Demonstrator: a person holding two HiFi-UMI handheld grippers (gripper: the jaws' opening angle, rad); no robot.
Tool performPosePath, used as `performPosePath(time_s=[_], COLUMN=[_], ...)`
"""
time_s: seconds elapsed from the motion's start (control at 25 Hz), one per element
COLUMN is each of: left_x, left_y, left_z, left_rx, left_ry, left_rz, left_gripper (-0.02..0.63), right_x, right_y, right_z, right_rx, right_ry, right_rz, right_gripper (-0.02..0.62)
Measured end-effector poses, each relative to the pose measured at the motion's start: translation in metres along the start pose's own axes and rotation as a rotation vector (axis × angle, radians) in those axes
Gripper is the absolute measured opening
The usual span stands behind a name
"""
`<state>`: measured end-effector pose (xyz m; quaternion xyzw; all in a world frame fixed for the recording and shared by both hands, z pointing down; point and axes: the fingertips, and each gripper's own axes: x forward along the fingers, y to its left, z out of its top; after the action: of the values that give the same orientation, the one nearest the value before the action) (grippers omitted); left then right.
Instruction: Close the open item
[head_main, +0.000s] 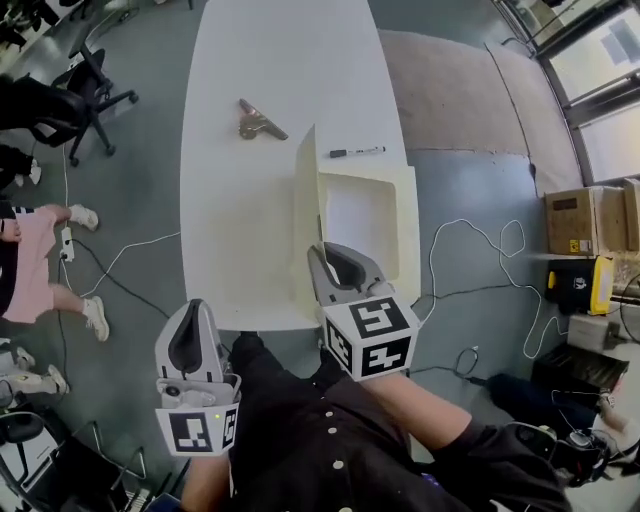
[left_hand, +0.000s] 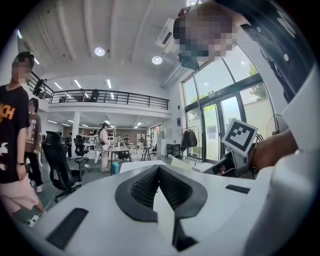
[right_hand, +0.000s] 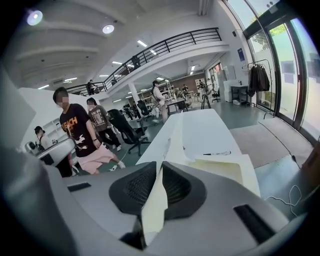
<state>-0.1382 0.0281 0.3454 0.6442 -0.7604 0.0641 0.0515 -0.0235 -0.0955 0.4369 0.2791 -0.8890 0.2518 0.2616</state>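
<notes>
An open cream box (head_main: 365, 215) lies at the white table's (head_main: 240, 200) near right edge. Its lid (head_main: 306, 220) stands upright along the box's left side. My right gripper (head_main: 332, 252) is at the lid's near end, shut on the cream lid flap (right_hand: 155, 205), which runs up between the dark pads in the right gripper view (right_hand: 160, 167). My left gripper (head_main: 195, 312) hangs off the table's near edge, left of the box, apart from it. Its jaws (left_hand: 159, 169) meet at the tips with nothing between them.
A black pen (head_main: 357, 152) lies just beyond the box, and a brown metal piece (head_main: 258, 122) lies farther back on the table. Office chairs (head_main: 90, 85) and people stand at the left. Cables (head_main: 470, 250) and cardboard boxes (head_main: 585, 220) are on the floor at the right.
</notes>
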Motion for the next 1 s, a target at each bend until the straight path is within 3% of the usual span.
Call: performPosePath(time_s=[0.2, 0.52, 1.0], left_x=[0.018, 0.042, 0.063], left_y=[-0.026, -0.06, -0.101], left_z=[0.005, -0.003, -0.021], left_rx=[0.019, 0.037, 0.072], left_ry=[-0.004, 0.038, 0.112], left_rz=[-0.063, -0.165, -0.271], left_gripper=[0.017, 0.017, 0.017], right_x=[-0.026, -0.041, -0.035], right_y=[-0.047, -0.12, -0.214], right_z=[-0.006, -0.043, -0.101], right_rx=[0.048, 0.226, 0.258], right_ry=[-0.029, -0.043, 0.01], right_rz=[0.008, 0.026, -0.137], right_gripper=[0.058, 0.058, 0.066])
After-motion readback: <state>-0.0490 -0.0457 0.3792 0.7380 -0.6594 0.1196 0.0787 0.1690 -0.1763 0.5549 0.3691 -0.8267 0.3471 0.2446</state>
